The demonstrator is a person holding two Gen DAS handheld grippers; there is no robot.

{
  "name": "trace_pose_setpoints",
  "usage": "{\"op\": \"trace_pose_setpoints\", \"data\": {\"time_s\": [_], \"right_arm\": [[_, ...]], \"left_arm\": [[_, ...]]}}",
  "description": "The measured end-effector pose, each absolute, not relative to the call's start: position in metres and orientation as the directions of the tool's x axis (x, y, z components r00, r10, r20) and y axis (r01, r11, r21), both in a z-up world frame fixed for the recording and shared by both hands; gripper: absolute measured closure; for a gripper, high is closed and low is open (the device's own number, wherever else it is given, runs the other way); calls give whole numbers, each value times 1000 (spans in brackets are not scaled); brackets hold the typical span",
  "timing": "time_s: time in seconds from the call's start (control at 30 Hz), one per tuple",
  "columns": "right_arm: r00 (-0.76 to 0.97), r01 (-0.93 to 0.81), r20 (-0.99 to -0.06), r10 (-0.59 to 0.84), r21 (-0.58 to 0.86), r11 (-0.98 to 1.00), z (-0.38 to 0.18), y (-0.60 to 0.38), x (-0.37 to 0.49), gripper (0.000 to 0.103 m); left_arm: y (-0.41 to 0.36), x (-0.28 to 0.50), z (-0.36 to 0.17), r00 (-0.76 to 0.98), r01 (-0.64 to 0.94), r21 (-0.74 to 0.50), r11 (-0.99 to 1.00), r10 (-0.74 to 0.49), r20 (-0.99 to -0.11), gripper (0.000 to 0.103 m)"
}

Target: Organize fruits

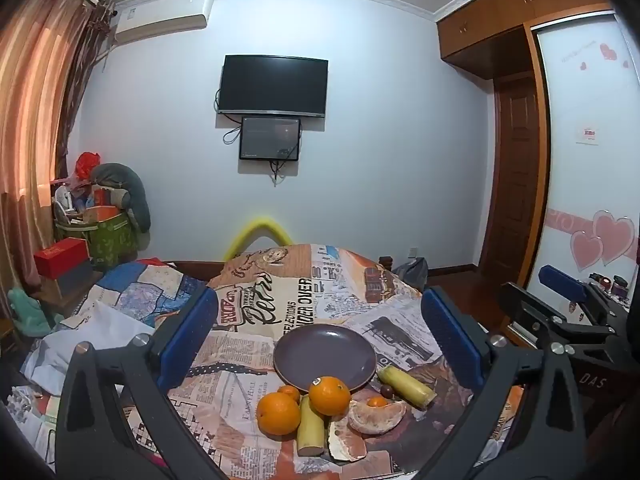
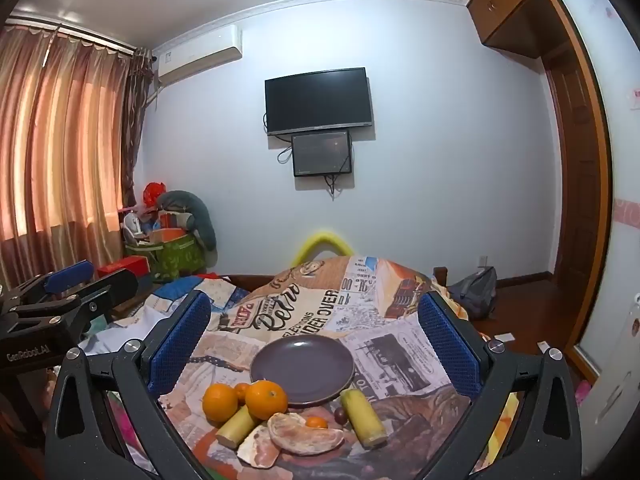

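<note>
Fruits, mixed lot, heaped at the near edge of a bench under a newsprint cloth [image 1: 256,344], all short of the plate. Nearest: peel [image 1: 345,442], a torn rind shell, light and floppy, best pinched at its edge; peeled citrus [image 1: 377,416] beside it, soft, likely to tear or weep juice, so take it across the broad middle with light pressure. Cane piece [image 1: 310,426], pale yellow-green stick lying end-on, looks stiff and firm, grip across the shaft at mid-length. Left orange [image 1: 278,413] and stickered orange [image 1: 329,395], round, firm, fairly heavy, smooth skin liable to roll, so close across the widest part. Two small tangerines, one behind the oranges [image 1: 289,392] and one by the peeled citrus [image 1: 377,401], light and softer. Dark round fruit [image 1: 386,390], kind cannot be told, small and likely slippery. Second cane piece [image 1: 406,386], angled away to the right, near the rim. Plate [image 1: 325,354], grey, bare, just behind the heap, apparently the destination. Left gripper [image 1: 318,334]: fingers spread wide, holding nothing, above the heap. Right gripper [image 2: 314,338]: fingers likewise wide, holding nothing. No fruit sorted yet, by the look of it
</note>
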State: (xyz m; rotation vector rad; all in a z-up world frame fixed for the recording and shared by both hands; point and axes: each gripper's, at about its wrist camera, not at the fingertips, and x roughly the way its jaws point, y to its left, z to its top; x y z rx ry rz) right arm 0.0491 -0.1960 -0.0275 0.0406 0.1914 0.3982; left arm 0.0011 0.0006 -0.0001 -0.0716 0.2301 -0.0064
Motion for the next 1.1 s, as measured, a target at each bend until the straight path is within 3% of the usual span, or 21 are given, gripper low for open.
{"op": "trace_pose_setpoints", "data": {"time_s": [1.1], "right_arm": [[907, -384, -161, 389, 64, 921, -20, -196, 38, 0]], "left_arm": [[-6, -3, 0, 976, 12, -46, 999, -22, -216, 0]]}}
